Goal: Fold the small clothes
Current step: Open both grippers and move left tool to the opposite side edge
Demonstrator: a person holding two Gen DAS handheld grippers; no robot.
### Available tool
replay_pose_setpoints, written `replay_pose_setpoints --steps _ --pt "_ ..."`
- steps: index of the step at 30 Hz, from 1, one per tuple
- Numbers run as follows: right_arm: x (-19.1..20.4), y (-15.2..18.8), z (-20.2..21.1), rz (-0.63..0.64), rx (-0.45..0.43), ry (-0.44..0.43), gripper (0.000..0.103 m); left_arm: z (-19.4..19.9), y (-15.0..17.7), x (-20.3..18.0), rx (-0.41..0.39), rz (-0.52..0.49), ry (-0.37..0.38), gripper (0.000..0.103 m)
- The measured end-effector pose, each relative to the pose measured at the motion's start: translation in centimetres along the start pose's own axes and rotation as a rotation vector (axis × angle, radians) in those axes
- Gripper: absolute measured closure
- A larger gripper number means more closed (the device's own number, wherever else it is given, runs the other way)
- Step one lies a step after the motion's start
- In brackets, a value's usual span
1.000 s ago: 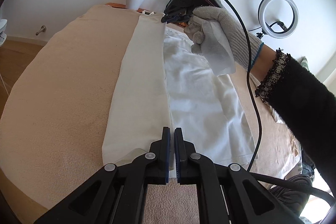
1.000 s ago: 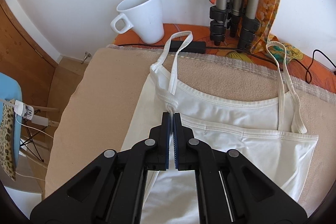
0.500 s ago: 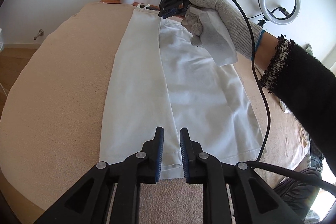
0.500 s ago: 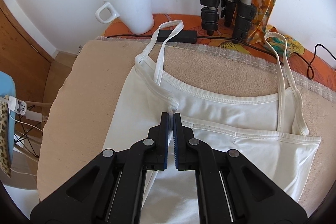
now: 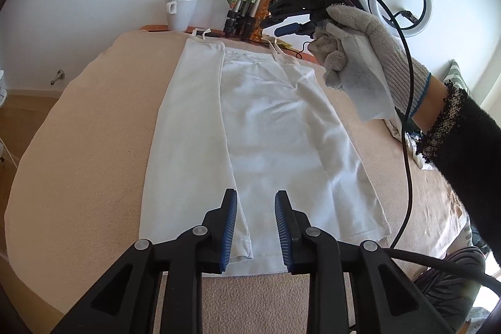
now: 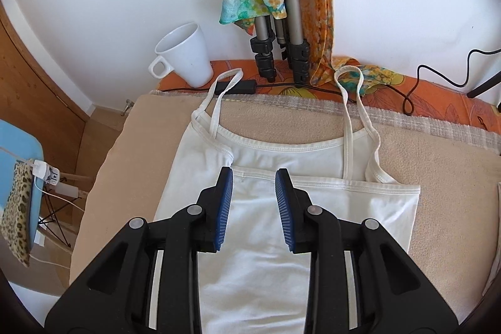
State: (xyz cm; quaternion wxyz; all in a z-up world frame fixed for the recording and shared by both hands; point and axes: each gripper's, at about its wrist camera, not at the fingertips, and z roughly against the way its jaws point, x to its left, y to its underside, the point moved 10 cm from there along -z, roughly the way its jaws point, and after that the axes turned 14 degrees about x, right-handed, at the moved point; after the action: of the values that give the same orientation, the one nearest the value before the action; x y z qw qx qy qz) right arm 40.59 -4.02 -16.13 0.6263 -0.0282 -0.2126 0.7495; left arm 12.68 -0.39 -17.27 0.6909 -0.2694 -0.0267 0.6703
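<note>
The white strappy cotton camisole [image 5: 260,127] lies flat on the beige fleece-covered tabletop [image 5: 94,127], its left side already folded inward as a long panel [image 5: 188,127].

**Gripper state.** The left gripper [image 5: 255,227] is open, jaws apart above the hem, holding nothing. The right gripper [image 6: 253,208] is likewise open and empty, poised over the neckline edge.

**Risks.**
- The fabric is thin and limp. A shallow pinch would likely catch one layer only, so the fold would drag apart.
- The two shoulder straps [image 6: 350,111] extend off the fleece toward a black cable [image 6: 275,86] and the tripod legs [image 6: 281,52]; lifting the top end carelessly could snag them.
- The white ceramic mug [image 6: 184,55] stands near the left strap and could be knocked.

**View differences.** The left wrist view shows the whole garment, the hem and the gloved right hand [image 5: 360,52] holding its gripper aloft. The right wrist view alone shows the strap loops, the neckline stitching and the fold's upper corner.
</note>
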Motion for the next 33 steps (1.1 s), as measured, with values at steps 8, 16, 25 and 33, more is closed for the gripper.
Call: replay_pose_setpoints --steps 8,16,25,33 --pt "-3.6 3.4 5.9 -0.029 -0.059 -0.025 0.073 -0.5 0.2 -4.4 -0.002 -0.109 0.014 0.073" --pt "-8.9 7.3 9.8 -0.062 -0.111 -0.01 0.065 -3.0 1.4 -10.6 0.052 -0.232 0.075 0.072" --pt "-14.7 10.3 9.6 -0.165 -0.117 -0.055 0.065 -6.4 3.9 -16.8 0.13 -0.382 0.111 0.072" --pt "-18.2 11.7 7.5 -0.2 -0.069 -0.056 0.065 -9.3 5.9 -18.8 0.206 -0.449 0.092 0.072"
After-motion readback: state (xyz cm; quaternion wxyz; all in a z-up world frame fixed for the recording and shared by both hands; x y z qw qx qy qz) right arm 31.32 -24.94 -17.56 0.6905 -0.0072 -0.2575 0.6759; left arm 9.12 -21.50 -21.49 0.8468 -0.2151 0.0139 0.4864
